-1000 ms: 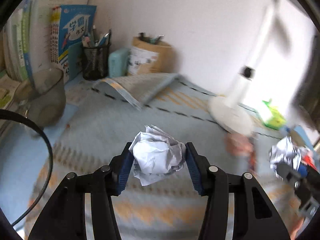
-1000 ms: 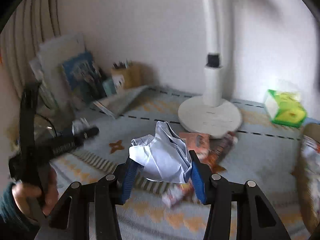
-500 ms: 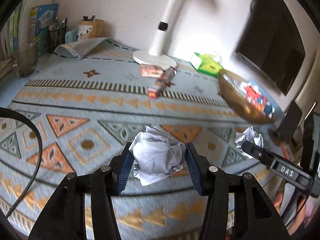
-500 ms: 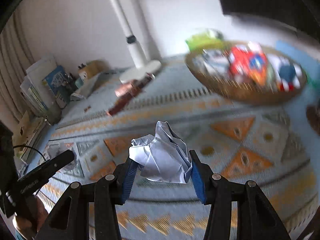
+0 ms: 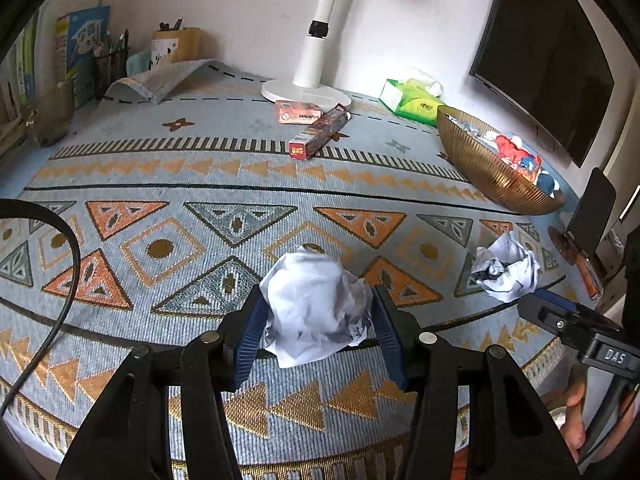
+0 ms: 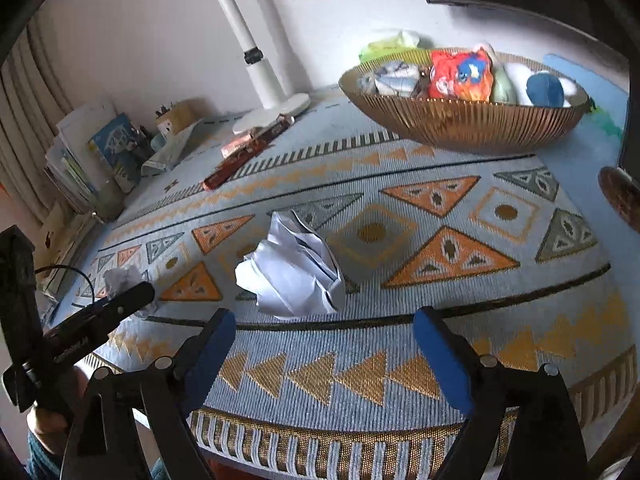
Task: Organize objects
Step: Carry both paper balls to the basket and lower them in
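Note:
My left gripper [image 5: 316,320] is shut on a crumpled white paper ball [image 5: 314,312], held just above the patterned cloth near the table's front edge. My right gripper [image 6: 320,332] is open, and a second crumpled paper ball [image 6: 292,272] lies on the cloth just ahead of its blue pads, apart from them. That second ball also shows in the left wrist view [image 5: 506,266], at the right. In the right wrist view the left gripper [image 6: 132,294] is at the far left with its paper ball [image 6: 120,278] partly hidden.
A gold ribbed bowl [image 6: 460,120] full of snacks stands at the back right. A white lamp base [image 5: 306,94], a pink box [image 5: 298,112], a long red box [image 5: 320,132] and a green tissue pack [image 5: 412,100] are at the back. Books and pen cups [image 5: 100,64] stand far left.
Both grippers swung back toward the table's front edge. The right gripper opened and let its paper ball down onto the cloth. The left gripper still holds its ball.

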The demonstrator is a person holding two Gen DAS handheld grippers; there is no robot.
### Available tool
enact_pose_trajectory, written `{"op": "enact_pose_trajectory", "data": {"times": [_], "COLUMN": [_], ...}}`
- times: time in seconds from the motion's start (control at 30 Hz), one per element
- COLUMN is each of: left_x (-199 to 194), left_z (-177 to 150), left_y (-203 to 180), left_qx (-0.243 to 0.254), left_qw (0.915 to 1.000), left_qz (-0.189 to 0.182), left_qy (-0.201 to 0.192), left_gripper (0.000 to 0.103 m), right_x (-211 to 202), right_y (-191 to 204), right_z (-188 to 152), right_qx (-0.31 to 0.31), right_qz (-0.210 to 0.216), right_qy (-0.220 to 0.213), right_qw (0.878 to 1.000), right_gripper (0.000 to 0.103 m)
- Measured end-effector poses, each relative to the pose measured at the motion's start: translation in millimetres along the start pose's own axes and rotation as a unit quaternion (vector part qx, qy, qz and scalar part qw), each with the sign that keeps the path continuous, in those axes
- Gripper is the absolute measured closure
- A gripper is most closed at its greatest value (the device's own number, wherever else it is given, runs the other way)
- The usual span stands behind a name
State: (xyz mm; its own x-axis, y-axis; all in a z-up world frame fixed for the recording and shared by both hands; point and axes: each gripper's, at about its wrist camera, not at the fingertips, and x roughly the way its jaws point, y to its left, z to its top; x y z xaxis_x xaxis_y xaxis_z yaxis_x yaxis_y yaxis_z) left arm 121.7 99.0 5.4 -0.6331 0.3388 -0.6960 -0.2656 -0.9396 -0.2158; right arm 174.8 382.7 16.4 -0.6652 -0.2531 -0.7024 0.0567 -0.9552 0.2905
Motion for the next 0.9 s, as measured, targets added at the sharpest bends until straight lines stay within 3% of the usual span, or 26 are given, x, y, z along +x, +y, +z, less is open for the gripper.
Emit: {"op": "enact_pose_trajectory", "data": {"times": [0.1,0.23,0.27,0.3,0.37,0.63,0.77,0.9], "left_x": [1,2,2,3,2,-17,-36,-51], "left_z": [-1,0,0,1,1,26,59,106], "left_y": [1,2,2,1,1,-10,-35,-76], "left_qx": [0.001,0.002,0.003,0.005,0.005,0.012,0.046,0.094], "left_qw": [1.0000,1.0000,1.0000,1.0000,1.0000,0.9993,0.9964,0.9884], "left_qz": [-0.001,-0.003,-0.002,-0.001,-0.002,-0.023,-0.038,-0.063], "left_qy": [0.000,-0.001,-0.001,-0.001,-0.003,-0.025,-0.059,-0.101], "left_gripper": [0.053,0.053,0.053,0.053,0.053,0.053,0.053,0.053], "right_x": [3,13,16,19,23,-4,-37,-79], "right_y": [1,1,2,3,5,2,-11,-32], "right_z": [4,14,16,17,17,31,55,94], "right_qx": [0.012,0.047,0.051,0.051,0.049,0.051,0.052,0.053], "right_qz": [0.009,0.052,0.048,0.044,0.042,0.052,0.043,0.011], "right_qy": [0.000,0.006,0.006,0.006,0.007,-0.035,-0.076,-0.138], "right_qw": [1.000,0.998,0.998,0.998,0.998,0.997,0.995,0.989], "right_gripper": [0.012,0.014,0.025,0.043,0.054,0.056,0.056,0.055]}}
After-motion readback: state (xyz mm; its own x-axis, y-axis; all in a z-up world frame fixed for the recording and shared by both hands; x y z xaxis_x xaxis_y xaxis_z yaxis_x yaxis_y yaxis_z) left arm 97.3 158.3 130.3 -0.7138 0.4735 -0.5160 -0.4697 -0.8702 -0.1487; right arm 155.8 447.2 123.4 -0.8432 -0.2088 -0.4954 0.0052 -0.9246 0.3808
